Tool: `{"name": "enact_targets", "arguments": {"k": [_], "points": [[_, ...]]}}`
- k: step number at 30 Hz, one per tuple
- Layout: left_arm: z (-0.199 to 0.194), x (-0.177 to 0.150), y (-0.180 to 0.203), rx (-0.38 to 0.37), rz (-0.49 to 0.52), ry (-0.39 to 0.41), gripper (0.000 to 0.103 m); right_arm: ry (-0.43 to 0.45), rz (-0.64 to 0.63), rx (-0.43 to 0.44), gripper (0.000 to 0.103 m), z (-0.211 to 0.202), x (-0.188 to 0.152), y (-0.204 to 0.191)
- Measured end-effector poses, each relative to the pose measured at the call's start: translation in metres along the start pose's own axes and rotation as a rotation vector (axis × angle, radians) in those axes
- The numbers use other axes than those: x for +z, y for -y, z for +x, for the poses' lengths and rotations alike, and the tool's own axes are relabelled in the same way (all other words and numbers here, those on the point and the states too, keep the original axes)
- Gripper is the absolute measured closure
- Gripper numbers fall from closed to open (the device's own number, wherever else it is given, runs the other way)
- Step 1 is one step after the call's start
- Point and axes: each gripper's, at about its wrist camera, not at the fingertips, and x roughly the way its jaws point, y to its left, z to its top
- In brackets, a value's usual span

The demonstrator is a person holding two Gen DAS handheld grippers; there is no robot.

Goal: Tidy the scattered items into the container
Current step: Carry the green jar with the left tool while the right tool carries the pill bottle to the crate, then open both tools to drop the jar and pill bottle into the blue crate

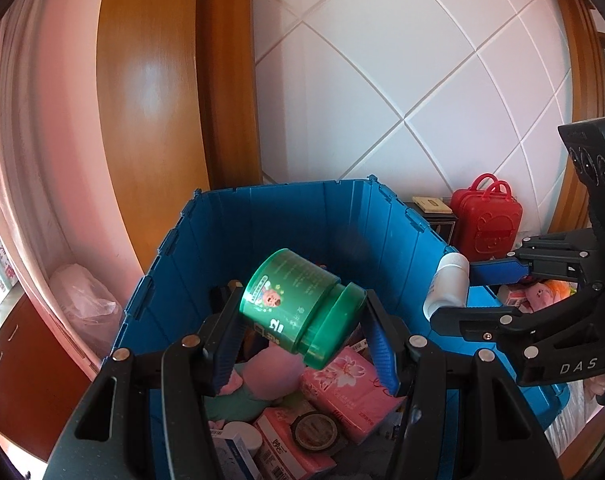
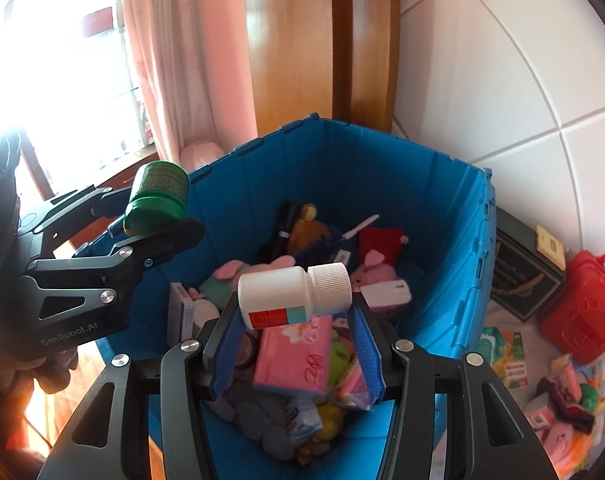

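Tidying looks well along: left claw point(image 1: 302, 316) grips a green jar point(image 1: 298, 304) and right claw point(image 2: 294, 308) a white pill bottle point(image 2: 294, 294) above the part-filled blue crate point(image 2: 442, 208), scattered toys point(image 2: 562, 412) remaining far right.

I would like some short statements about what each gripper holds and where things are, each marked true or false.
1. The left gripper holds a green jar. True.
2. The right gripper is empty. False: it is shut on a white bottle.
3. Both held items are above the blue bin. True.
4. The bin is empty. False: a pink tissue pack and soft toys lie in it.
5. The red case is inside the bin. False: it stands outside, beside it.
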Motion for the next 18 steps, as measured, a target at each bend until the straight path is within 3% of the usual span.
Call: {"name": "enact_targets", "arguments": {"k": [9, 18], "points": [[0.015, -0.006, -0.008, 0.035, -0.032, -0.133, 0.048, -0.018, 0.011, 0.005, 0.053, 0.010, -0.001, -0.001], [0.013, -0.008, -0.012, 0.055, -0.038, -0.147, 0.048, -0.011, 0.008, 0.006, 0.053, 0.009, 0.000, -0.004]]}}
